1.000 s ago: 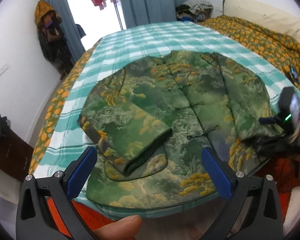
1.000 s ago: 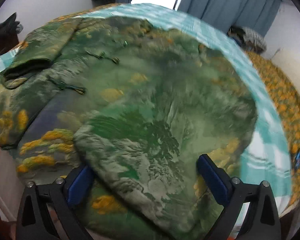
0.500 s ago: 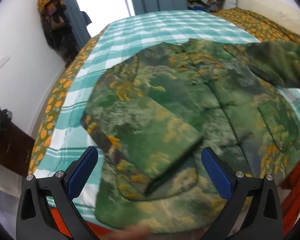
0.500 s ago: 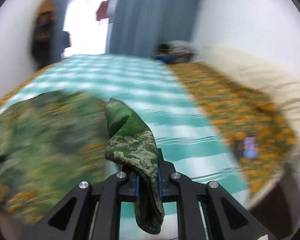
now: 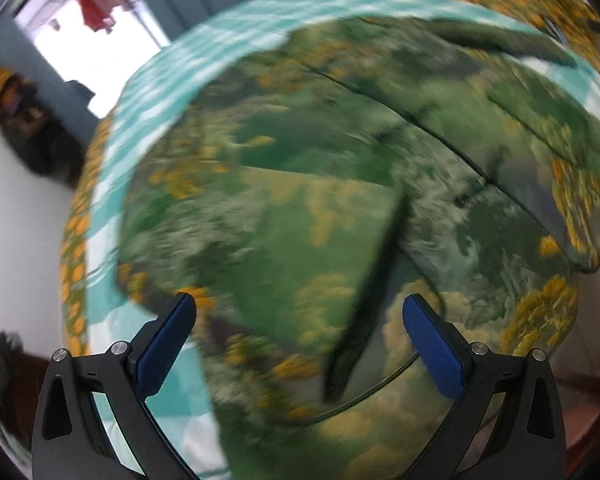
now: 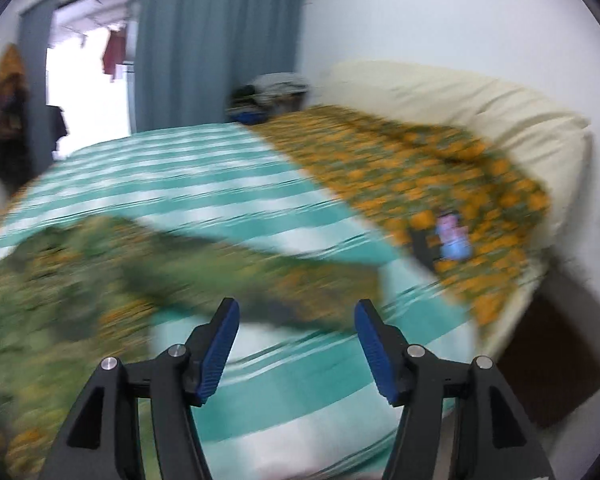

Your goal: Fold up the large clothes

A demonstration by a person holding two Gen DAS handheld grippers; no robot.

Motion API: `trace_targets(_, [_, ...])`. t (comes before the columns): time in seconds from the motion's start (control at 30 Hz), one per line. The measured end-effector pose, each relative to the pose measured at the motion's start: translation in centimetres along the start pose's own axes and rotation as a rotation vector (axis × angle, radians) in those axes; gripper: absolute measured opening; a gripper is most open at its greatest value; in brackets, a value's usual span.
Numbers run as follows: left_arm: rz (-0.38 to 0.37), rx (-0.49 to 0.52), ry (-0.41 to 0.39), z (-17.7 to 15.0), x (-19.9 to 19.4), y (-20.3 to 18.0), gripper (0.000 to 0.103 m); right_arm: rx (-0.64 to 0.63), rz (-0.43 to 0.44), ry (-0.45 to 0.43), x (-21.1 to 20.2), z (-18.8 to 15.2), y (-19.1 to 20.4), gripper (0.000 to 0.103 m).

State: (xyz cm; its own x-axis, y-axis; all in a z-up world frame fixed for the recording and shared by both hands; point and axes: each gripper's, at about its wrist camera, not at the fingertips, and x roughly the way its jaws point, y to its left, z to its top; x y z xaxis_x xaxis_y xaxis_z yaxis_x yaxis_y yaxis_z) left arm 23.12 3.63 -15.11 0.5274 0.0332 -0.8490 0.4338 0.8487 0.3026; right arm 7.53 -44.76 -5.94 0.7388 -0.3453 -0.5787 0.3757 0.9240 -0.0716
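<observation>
Green-and-yellow patterned jacket [image 5: 340, 208] lies spread on the teal-and-white checked bedspread [image 5: 220, 40], front side up, centre opening running diagonally across the left wrist view. One sleeve [image 5: 300, 248] is folded across the jacket body, its dark cuff edge pointing toward the lower middle of that view. Left gripper [image 5: 300, 344] hangs over the near part of the jacket, pointing steeply down; jaws spread wide, blue pads clear of the cloth, nothing pinched between them. The left view is motion-blurred, so fine detail of the fabric and its fastenings cannot be made out. Right gripper [image 6: 296, 344] points across the bed toward the far wall; its jaws are opening, and nothing sits between the blue pads. The other sleeve [image 6: 260, 276] stretches out across the checked bedspread [image 6: 180, 184] just beyond the right fingertips, blurred, not touching the pads; whether it rests flat on the bedspread cannot be told. The rest of the jacket fills the lower left of the right wrist view. An orange-flowered blanket [image 6: 440, 184] covers the right side of the bed, with a small phone-like object [image 6: 452, 236] lying on it and a cream pillow [image 6: 480, 108] behind. Blue-grey curtains [image 6: 216, 40] hang beside a bright doorway [image 6: 88, 80].
</observation>
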Motion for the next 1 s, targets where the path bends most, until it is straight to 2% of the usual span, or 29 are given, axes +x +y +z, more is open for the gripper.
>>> trace_targets(0.13, [0.005,-0.007,0.016,1.4,2.9,-0.3,0.103,0.004,0.16,0.043,-0.7,-4.3,7.4,0.061])
trace_targets(0.2, [-0.023,-0.056,0.025,1.9,4.0,0.6,0.095,-0.013,0.224,0.061,-0.6,-5.5,10.2,0.061])
trace_targets(0.23, [-0.077,-0.086,0.037,2.1,4.3,1.3,0.075,-0.042,0.262,0.075,-0.6,-5.7,11.2,0.061])
trace_targets(0.27, [-0.126,-0.111,0.046,1.9,4.2,1.6,0.043,-0.086,0.289,0.076,-0.7,-5.8,12.1,0.061])
trace_targets(0.33, [-0.189,-0.159,0.034,2.0,3.6,2.8,0.013,-0.146,0.278,0.038,-1.5,-5.9,13.2,0.061])
trace_targets(0.37, [-0.183,-0.17,0.016,1.6,3.0,2.9,0.01,-0.156,0.274,0.025,-1.9,-6.0,13.5,0.061])
trace_targets(0.47, [-0.168,-0.247,-0.037,1.1,0.4,4.7,0.008,-0.139,0.269,0.017,-2.2,-6.3,13.4,0.061])
trace_targets(0.6, [-0.122,-0.404,-0.13,0.7,-3.8,10.1,0.008,-0.13,0.263,0.033,-1.4,-6.6,12.9,0.061])
trace_targets(0.73, [0.006,-0.596,-0.182,-1.2,-6.8,18.2,0.008,-0.124,0.26,0.018,-0.9,-6.4,13.0,0.061])
trace_targets(0.8, [0.088,-0.718,-0.182,-3.2,-7.6,22.7,0.009,-0.129,0.255,0.009,-0.8,-6.3,13.1,0.061])
trace_targets(0.83, [0.152,-0.789,-0.176,-4.7,-7.8,25.3,0.01,-0.128,0.255,0.009,-0.7,-6.3,13.1,0.061])
trace_targets(0.9, [0.252,-0.884,-0.161,-7.5,-8.1,28.3,0.015,-0.123,0.254,0.013,-0.4,-6.3,13.1,0.061])
trace_targets(0.93, [0.312,-0.937,-0.139,-9.2,-7.9,29.9,0.024,-0.119,0.251,0.018,-0.3,-6.3,13.0,0.061])
trace_targets(0.97, [0.377,-0.986,-0.119,-10.7,-7.8,31.1,0.037,-0.116,0.25,0.022,-0.1,-6.4,12.9,0.061])
trace_targets(1.0, [0.409,-0.989,-0.092,-12.1,-7.5,31.9,0.043,-0.111,0.246,0.027,0.0,-6.4,12.8,0.061])
